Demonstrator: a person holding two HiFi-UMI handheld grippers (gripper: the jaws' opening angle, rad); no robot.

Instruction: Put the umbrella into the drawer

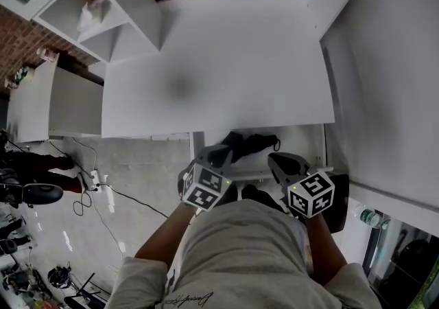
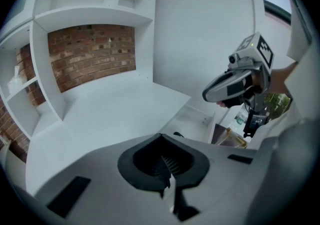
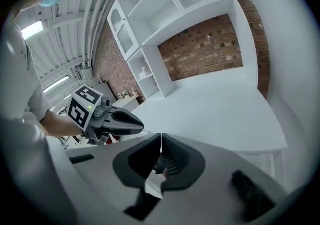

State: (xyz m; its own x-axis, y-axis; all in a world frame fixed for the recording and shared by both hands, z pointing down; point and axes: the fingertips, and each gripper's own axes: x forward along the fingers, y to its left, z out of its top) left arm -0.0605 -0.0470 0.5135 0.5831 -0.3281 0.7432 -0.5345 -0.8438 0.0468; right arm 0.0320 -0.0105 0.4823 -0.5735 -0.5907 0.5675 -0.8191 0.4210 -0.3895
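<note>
**A:** What is hidden or hard to make out?

**B:** In the head view, the person's grey-shirted torso [image 1: 247, 253] and both grippers cover the near part of the open drawer [image 1: 305, 141]. Only the drawer's far strip shows, just below the near edge of the white desk [image 1: 226, 60]. At the left, the dark end of the black folded umbrella [image 1: 255, 143] runs into the dark tip of the left gripper [image 1: 223, 156]. Where one stops and the other starts cannot be told. In the left gripper view, a small dark bit shows in the drawer beyond the jaws, too small to name.

**A:** Where is the umbrella?

**B:** It lies inside the drawer, across it from left to right, close under the desk's edge.

**A:** How does the left gripper stand to it?

**B:** The left gripper's jaws are pressed together with nothing between them. In the head view, its tip sits at the umbrella's left end, on the near side. Whether the two touch cannot be told. Its own view looks out over the desk and shows no umbrella at the jaws.

**A:** And the right one?

**B:** The right gripper [image 1: 278, 162] also has its jaws closed tip to tip and holds nothing. It sits just near of the umbrella's right end, with a strip of white drawer between them.
</note>
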